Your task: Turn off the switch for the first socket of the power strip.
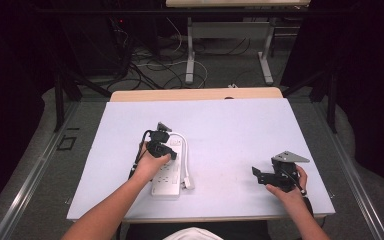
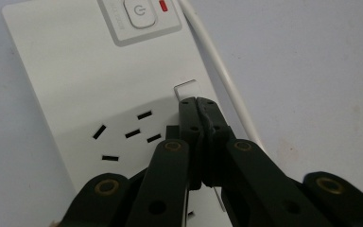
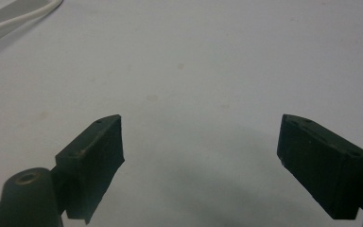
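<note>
A white power strip [image 1: 169,172] lies on the table left of centre, its white cable [image 1: 185,160] running along its right side. My left gripper [image 1: 164,151] points down onto the strip. In the left gripper view its jaws are pressed together, and my left gripper [image 2: 196,101] touches the power strip [image 2: 75,80] next to a small white tab [image 2: 187,88], right of a socket [image 2: 127,135]. The power button [image 2: 141,12] and a red light [image 2: 163,5] sit at the top. My right gripper [image 1: 257,175] rests at the right; my right gripper [image 3: 201,137] is open over bare table.
A pale sheet [image 1: 230,125] covers the table, with wood showing at the far edge [image 1: 195,94]. The strip's cable [image 3: 23,16] crosses the top-left corner of the right gripper view. Behind the table are floor cables [image 1: 155,65] and the legs of another desk [image 1: 190,55].
</note>
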Demonstrator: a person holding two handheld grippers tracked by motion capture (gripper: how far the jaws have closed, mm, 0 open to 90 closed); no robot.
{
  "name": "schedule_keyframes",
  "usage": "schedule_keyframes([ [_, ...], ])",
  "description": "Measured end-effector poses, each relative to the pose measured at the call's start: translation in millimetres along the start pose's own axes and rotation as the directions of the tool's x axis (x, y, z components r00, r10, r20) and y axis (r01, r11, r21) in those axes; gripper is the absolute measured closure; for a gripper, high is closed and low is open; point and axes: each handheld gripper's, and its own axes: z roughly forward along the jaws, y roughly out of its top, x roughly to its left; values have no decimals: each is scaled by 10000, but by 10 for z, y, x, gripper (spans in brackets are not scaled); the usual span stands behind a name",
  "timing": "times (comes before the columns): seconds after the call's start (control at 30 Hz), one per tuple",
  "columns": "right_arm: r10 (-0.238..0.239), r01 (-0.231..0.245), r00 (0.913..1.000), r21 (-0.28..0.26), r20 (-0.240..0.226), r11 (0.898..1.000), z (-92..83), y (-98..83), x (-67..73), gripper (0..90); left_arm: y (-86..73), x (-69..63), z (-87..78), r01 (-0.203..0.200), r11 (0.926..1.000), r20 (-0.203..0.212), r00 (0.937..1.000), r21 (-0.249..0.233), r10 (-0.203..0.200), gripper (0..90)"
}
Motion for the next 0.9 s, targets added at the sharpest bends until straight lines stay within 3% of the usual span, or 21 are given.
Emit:
schedule_keyframes([
  [0.9, -36, 36, 10000, -41, 21, 10000, -11, -6, -14, 148, -10, 10, -7, -80, 9999, 60, 9999, -97, 81, 888],
])
